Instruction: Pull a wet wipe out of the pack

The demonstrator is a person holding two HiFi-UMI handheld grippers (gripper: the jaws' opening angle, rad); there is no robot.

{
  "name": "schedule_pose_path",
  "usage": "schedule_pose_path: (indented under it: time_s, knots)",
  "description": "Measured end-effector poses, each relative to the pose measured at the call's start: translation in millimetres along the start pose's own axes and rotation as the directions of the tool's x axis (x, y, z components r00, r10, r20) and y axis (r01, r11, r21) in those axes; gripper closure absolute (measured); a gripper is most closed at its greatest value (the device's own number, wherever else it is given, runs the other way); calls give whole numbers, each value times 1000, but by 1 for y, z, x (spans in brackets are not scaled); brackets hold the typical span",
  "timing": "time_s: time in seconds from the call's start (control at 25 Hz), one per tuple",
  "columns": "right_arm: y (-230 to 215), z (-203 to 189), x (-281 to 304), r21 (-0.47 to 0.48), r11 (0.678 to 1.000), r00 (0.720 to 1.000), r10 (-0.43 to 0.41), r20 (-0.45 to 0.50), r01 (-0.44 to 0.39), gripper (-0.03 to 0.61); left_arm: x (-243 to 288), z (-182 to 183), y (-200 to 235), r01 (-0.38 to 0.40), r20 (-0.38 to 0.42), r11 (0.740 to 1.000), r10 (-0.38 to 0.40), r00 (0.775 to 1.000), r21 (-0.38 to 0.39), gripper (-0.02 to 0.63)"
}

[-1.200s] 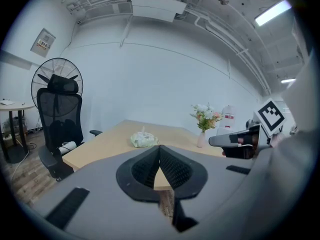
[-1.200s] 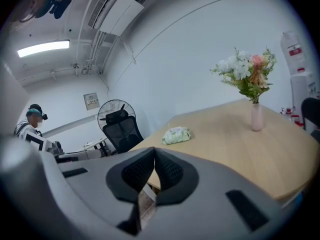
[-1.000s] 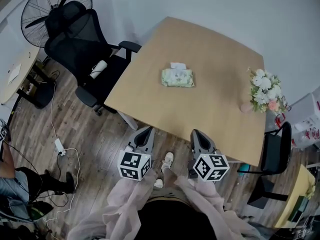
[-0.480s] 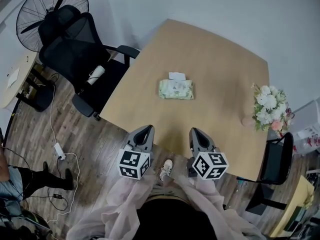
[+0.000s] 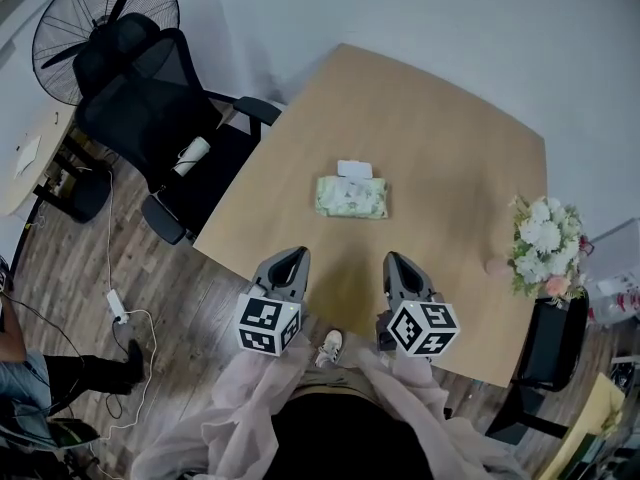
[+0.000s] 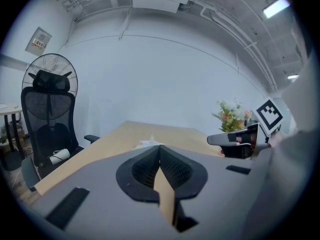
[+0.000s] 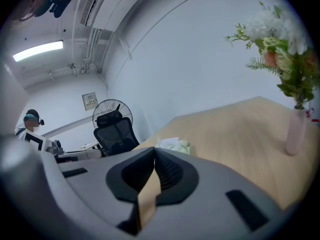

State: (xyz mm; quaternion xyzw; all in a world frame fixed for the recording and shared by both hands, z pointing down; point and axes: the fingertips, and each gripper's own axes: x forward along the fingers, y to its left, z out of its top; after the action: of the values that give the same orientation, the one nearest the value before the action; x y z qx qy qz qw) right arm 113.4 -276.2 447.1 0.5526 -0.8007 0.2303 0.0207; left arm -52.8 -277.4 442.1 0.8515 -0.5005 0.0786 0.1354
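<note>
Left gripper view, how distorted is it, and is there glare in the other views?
Left gripper view: strong fisheye, dark rounded corners, left claw slightly soft. Right gripper view: same fisheye, ceiling light blown out. Head view: even light, wipe pack sharp.

Wipe pack [image 5: 351,197] mid table [image 5: 440,138], flower vase [image 5: 540,246] at its right edge, chair [image 5: 150,118] to its left, fan [image 5: 70,28] seemingly behind
</note>
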Motion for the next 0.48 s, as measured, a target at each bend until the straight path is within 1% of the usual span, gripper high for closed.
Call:
schedule_pose_path:
  time_s: [0.24,0.48]
  knots:
    - [-8,7,16,-7,1000,1000,14,-3,-14,568,18,5,10,-18,5,1000,18,1000,1,601]
    - [-19,9,24,-6,1000,1000,19,-2,-19,568,30,6,8,-22,10,1000,22,1000,0,601]
